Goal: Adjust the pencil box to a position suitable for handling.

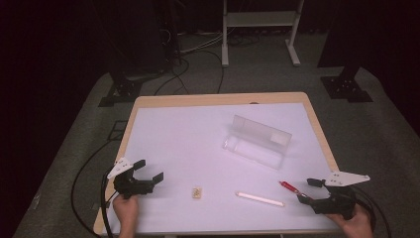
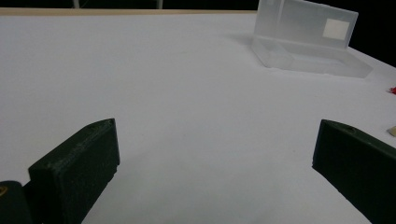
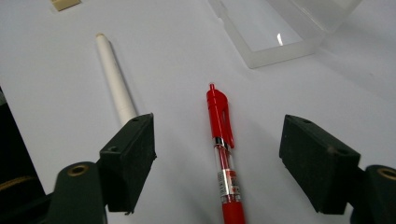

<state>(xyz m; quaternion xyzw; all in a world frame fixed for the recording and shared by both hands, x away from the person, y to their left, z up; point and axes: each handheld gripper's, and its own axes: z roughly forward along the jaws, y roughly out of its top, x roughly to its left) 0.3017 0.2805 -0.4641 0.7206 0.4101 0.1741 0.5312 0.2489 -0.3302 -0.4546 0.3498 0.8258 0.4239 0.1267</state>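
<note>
A red pen (image 3: 222, 140) lies on the white table top, between the wide-apart jaws of my right gripper (image 3: 217, 149), untouched by either pad. In the high view the red pen (image 1: 288, 187) lies just ahead of the right gripper (image 1: 308, 189) at the front right. A white pen (image 1: 260, 199) lies to its left, also the white pen (image 3: 115, 79). An open clear plastic case (image 1: 257, 142) rests mid-table with its lid up. My left gripper (image 1: 148, 170) stands open at the front left over bare table, nothing between its jaws (image 2: 210, 158).
A small beige eraser (image 1: 197, 192) lies near the front middle. The clear case (image 2: 303, 42) sits far right in the left gripper view. The table's wooden edge (image 1: 223, 99) runs along the back; cables and stand legs lie on the floor beyond.
</note>
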